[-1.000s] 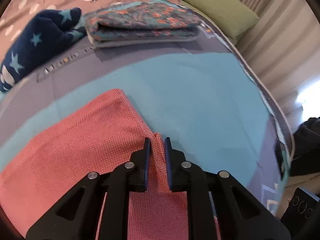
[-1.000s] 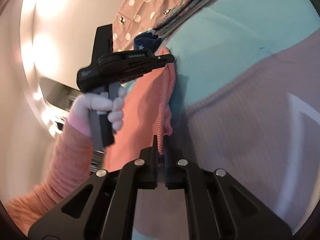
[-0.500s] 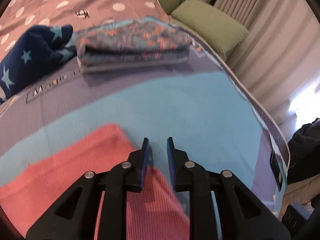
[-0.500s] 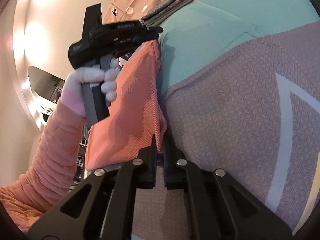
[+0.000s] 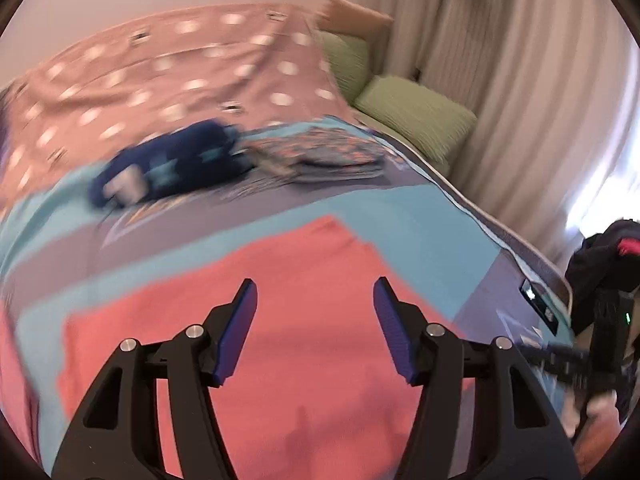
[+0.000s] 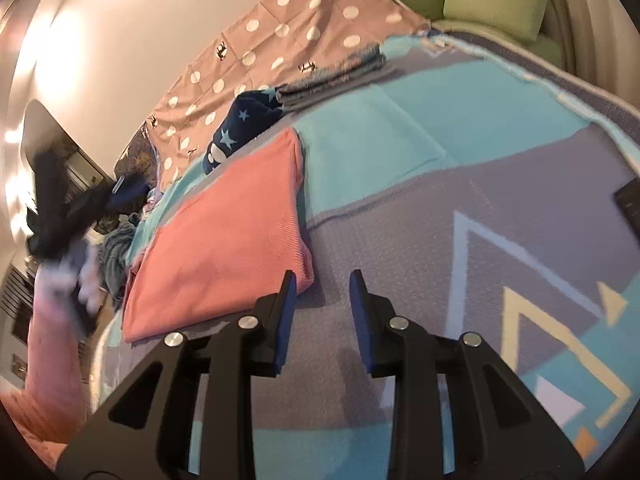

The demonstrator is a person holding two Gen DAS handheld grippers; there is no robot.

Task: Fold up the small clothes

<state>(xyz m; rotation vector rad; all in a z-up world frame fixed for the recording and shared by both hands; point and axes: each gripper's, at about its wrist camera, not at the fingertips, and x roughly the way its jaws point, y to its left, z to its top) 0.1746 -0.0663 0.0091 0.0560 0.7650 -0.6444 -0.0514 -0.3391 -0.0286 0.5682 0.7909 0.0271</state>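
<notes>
— Coral garment (image 6: 224, 240): where do we have it?

— We see it lying flat and folded on the bedspread (image 6: 460, 184), a teal, grey and mauve cover with angular line patterns. From our right claw (image 6: 323, 286) it spreads ahead and to the left, its near corner just beside the left finger's tip; we cannot tell whether they touch. From our left claw (image 5: 315, 300) it fills the space straight ahead and beneath the fingers.

— And what lies beyond it?

— Farther ahead of both claws we see the polka-dot sheet (image 6: 280, 36), pinkish brown with white spots, and at the far right two green cushions (image 5: 416, 116) against pale curtains (image 5: 520, 100). On the bedspread beyond the coral piece sits a navy star-print garment (image 6: 240, 128), bunched up, and just beside it a folded floral cloth stack (image 5: 320, 156).

— How do our claws stand?

— Our left claw has its jaws opening, spread wide, with nothing pinched; the coral cloth shows through the gap but lies below. Our right claw's jaws are opening too, at a narrower gap, with only bare bedspread between the blue pads (image 6: 286, 320).

— Anything else in reach of view?

— From the right claw, far to the left, we see our left hand (image 6: 76, 276) in a pink sleeve, blurred, around its handle. At the right edge a dark flat device (image 6: 628, 204) rests on the cover.
</notes>
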